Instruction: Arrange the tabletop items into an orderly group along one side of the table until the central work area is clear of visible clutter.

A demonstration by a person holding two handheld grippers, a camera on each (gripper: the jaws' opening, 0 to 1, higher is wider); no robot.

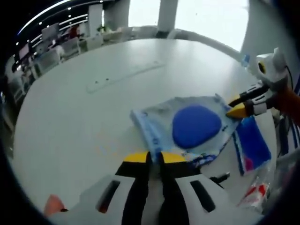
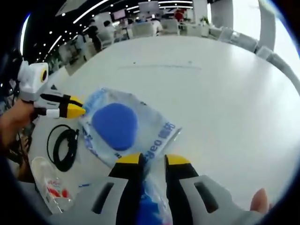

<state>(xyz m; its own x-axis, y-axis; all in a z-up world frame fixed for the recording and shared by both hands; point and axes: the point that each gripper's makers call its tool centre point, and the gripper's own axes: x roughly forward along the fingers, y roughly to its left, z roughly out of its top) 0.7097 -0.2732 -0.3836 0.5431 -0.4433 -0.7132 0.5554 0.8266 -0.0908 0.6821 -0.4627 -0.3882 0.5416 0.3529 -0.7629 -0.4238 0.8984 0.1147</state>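
left tongs (image 1: 155, 157) — closed at blue pouch (image 1: 187, 126) | right tongs (image 1: 236, 105) — pouch corner

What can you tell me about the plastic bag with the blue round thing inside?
The plastic bag is clear, light blue film with blue print, crumpled, and lies flat on the white table. A dark blue rounded pad sits inside. The left gripper and the right gripper each meet an edge of the bag; whether either grips it is unclear.
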